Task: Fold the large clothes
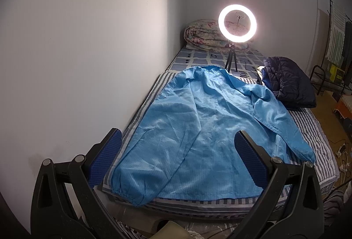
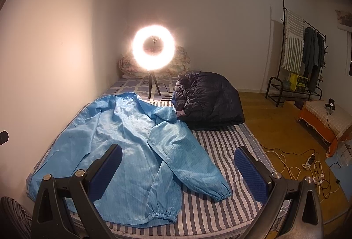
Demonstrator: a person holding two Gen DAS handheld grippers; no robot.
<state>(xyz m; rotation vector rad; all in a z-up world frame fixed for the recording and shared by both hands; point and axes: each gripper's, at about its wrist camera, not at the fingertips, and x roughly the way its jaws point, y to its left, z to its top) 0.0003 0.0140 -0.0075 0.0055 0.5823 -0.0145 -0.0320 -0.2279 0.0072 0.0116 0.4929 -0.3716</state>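
A light blue jacket [image 1: 204, 126] lies spread flat on the striped bed [image 2: 222, 146], collar toward the far end and hem at the near edge. Both sleeves run down along its sides, elastic cuffs near the foot of the bed; in the right wrist view one sleeve [image 2: 189, 162] lies angled across the stripes, its cuff clear of the body.

The left gripper [image 1: 178, 157] hangs above the near hem with its jaws wide apart, holding nothing. The right gripper [image 2: 178, 170] hangs over the jacket's right side, also spread wide and empty.

Just beyond the jacket's right shoulder sits a dark quilted coat [image 2: 206, 100], bunched and touching the blue fabric. Behind the collar a lit ring light [image 1: 237, 23] stands on a small tripod on the bed, with a rolled floral quilt [image 1: 202, 35] in the corner against the wall. A clothes rack [image 2: 301, 56] stands across the wooden floor, and cables [image 2: 308, 164] lie tangled beside the bed.
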